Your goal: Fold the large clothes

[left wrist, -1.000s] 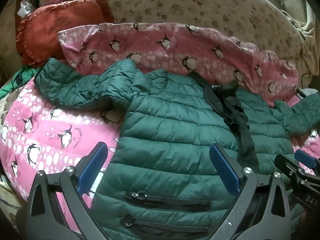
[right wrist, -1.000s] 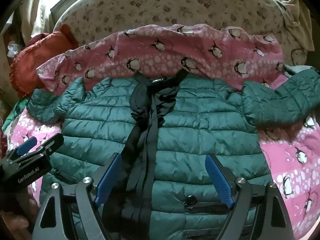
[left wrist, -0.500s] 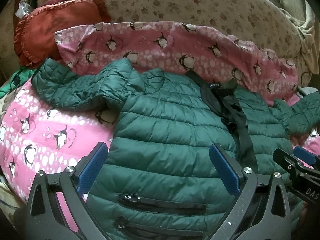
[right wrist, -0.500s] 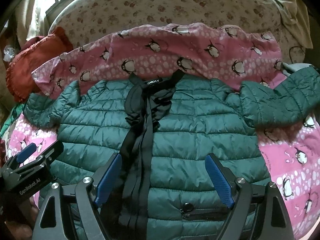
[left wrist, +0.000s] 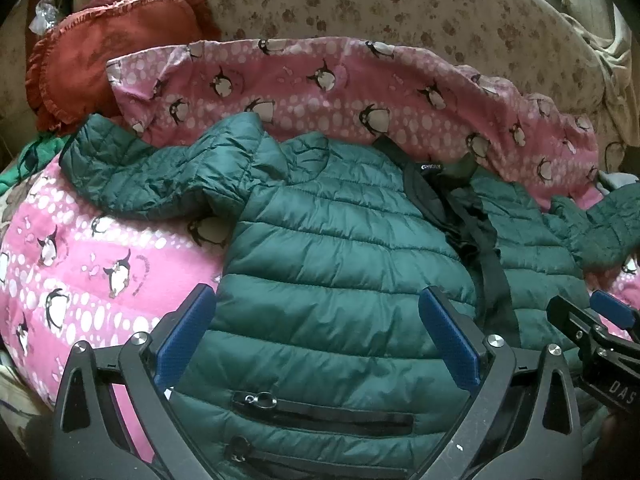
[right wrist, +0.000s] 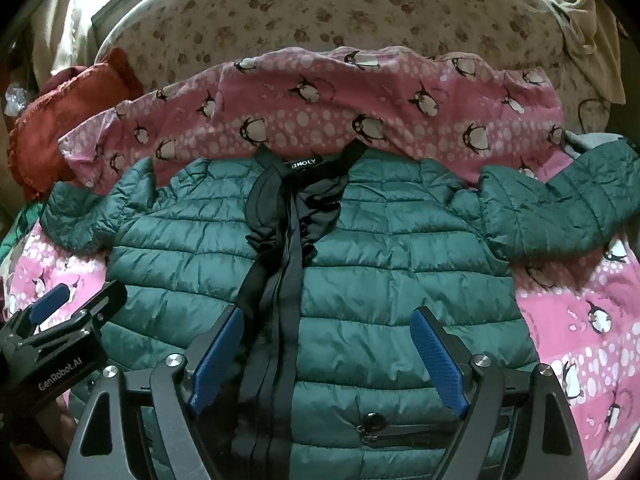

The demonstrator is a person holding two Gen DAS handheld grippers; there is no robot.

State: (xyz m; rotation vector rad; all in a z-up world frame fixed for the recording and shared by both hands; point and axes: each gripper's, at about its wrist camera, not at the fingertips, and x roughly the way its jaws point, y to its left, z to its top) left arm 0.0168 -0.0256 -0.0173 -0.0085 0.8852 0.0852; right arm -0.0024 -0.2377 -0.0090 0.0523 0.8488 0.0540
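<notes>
A dark green quilted puffer jacket (left wrist: 344, 264) lies front up on a pink penguin blanket (left wrist: 100, 264), black zipper strip down the middle, both sleeves spread out sideways. It fills the right wrist view too (right wrist: 384, 264). My left gripper (left wrist: 318, 332) is open and empty, hovering over the jacket's left front panel above a pocket zipper (left wrist: 320, 406). My right gripper (right wrist: 326, 354) is open and empty over the lower right panel, beside the zipper strip (right wrist: 280, 280). Each gripper shows at the edge of the other's view.
A rust-red ruffled cushion (left wrist: 100, 56) sits at the back left. A beige floral sheet (left wrist: 400, 4) covers the bed behind the blanket's folded edge. Green fabric (left wrist: 24, 164) peeks out at the far left.
Both grippers have drawn back slightly toward the jacket's hem, so the jacket sits a little higher in both views. The jaws stay open and the jacket has not moved.
</notes>
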